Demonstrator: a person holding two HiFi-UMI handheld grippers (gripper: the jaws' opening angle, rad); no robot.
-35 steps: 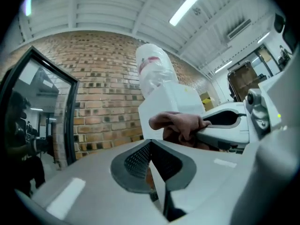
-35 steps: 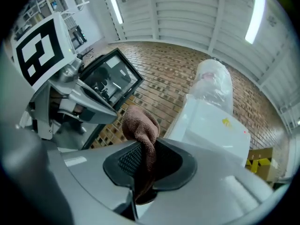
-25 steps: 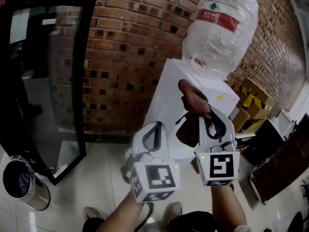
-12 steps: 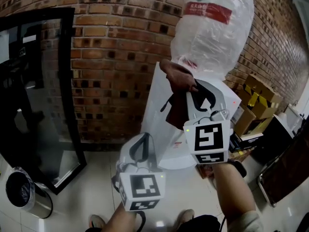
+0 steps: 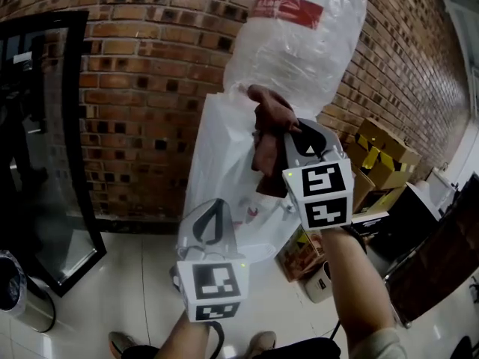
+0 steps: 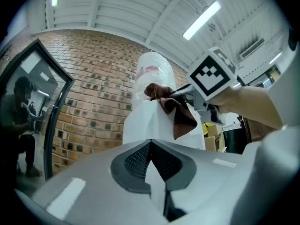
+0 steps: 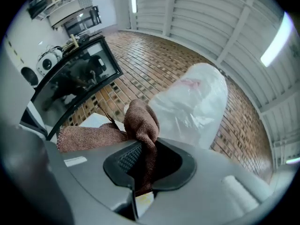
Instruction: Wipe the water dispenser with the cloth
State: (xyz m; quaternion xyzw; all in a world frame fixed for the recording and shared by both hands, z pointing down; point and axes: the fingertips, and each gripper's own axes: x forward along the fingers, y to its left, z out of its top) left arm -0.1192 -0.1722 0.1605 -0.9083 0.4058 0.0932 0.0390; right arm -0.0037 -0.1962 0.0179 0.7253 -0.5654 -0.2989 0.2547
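The white water dispenser stands against the brick wall, with a plastic-wrapped bottle on top. My right gripper is shut on a brown cloth, held up at the dispenser's top edge just under the bottle; part of the cloth hangs down the front. In the right gripper view the cloth is bunched between the jaws, with the bottle behind it. My left gripper is lower, in front of the dispenser's body, with its jaws together and nothing in them. The left gripper view shows the cloth ahead.
A black glass-door cabinet stands at the left with a small bin at its foot. Yellow-and-brown cardboard boxes sit to the right of the dispenser, beside a dark case. The floor is pale tile.
My right gripper has lifted the cloth from the dispenser's front up to its top edge under the bottle. The left gripper has dropped lower and to the left in the view.
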